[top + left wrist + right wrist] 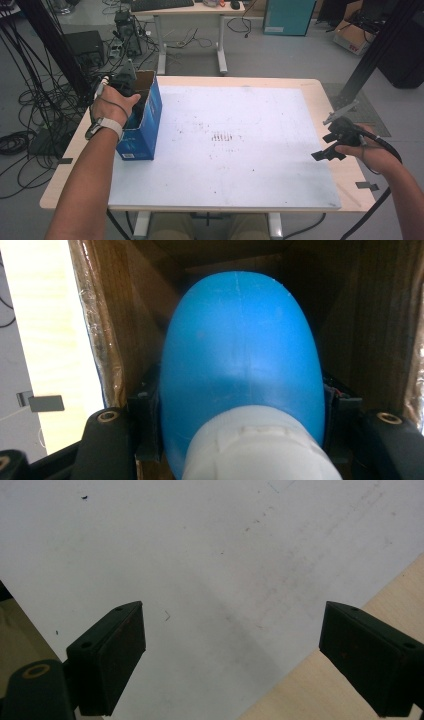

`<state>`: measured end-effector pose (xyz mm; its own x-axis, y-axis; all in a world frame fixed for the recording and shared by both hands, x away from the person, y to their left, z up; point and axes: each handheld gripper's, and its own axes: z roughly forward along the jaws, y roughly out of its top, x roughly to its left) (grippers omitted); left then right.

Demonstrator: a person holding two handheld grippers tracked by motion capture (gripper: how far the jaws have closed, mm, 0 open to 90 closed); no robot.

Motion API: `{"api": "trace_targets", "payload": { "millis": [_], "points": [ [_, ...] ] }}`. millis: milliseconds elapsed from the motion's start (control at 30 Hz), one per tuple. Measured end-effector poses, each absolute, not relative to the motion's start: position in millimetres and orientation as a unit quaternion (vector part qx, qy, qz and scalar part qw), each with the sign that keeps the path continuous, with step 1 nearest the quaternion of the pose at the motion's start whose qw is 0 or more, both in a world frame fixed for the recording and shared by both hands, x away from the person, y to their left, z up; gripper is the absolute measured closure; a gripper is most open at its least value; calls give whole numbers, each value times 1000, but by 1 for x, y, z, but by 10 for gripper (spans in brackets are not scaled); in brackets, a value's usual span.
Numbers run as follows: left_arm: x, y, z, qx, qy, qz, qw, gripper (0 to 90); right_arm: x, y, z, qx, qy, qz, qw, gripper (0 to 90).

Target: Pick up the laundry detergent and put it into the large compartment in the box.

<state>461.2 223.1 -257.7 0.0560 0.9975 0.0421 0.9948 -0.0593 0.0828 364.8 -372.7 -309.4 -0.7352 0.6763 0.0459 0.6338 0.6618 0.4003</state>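
Cables and cardboard boxes litter the floor behind, but the action's at the left edge of the tabletop [320, 100]. Left hand-held gripper [125, 82] is poked down into the open blue carton [150, 117], pinching a blue bottle [240, 355] with a white cap [260, 445]. Bottle's long axis runs straight along the jaws, cap toward the camera, body deeper into the carton. Right hand-held gripper [232, 660] hangs spread and empty over the far right edge, well apart, so I'd say left does the next move.

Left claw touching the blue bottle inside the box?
Touching. The left gripper view shows the left claw with both black pads pressed against the sides of the blue bottle, inside the cardboard box.
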Motion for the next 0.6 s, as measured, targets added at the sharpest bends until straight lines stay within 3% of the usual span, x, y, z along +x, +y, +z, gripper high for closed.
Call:
{"api": "trace_targets", "payload": {
  "millis": [333, 500, 600],
  "points": [
    [460, 223, -258, 733, 679, 46, 22, 372, 364, -373, -310, 362, 910, 198, 52, 113],
    [461, 224, -256, 735, 676, 38, 37, 278, 365, -371, -311, 360, 910, 198, 51, 113],
    [460, 225, -256, 736, 674, 36, 41, 276, 366, -369, -312, 358, 911, 197, 50, 113]
  ]
}}
